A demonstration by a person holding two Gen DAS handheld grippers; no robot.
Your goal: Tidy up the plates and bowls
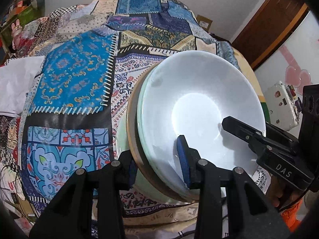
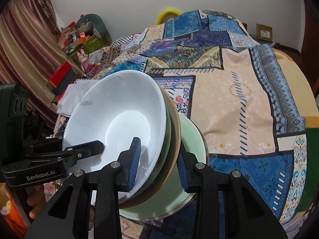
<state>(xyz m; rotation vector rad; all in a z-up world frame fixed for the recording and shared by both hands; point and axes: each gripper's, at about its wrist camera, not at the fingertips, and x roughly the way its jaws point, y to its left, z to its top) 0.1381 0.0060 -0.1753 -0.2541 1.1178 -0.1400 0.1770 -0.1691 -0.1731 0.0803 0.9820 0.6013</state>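
Currently both tools grip one nested stack of dishes from opposite sides. Left tool (image 1: pixel 159 165): blue pads clamped across the stack's rim, one pad inside the white bowl (image 1: pixel 201 107), the other on the outside against the green bowl (image 1: pixel 139 181). Right tool (image 2: pixel 159 167): same arrangement on the opposite rim, inner pad in the white bowl, outer pad against the green bowl. Between the white and green bowls sits a brown-rimmed dish (image 2: pixel 176 131). Stack is tilted, held just above the near edge of the patchwork-covered surface (image 2: pixel 239 103). White folded cloth (image 1: pixel 18 83) lies toward the left edge. Yellow loop (image 2: pixel 167 13) shows past the far edge.
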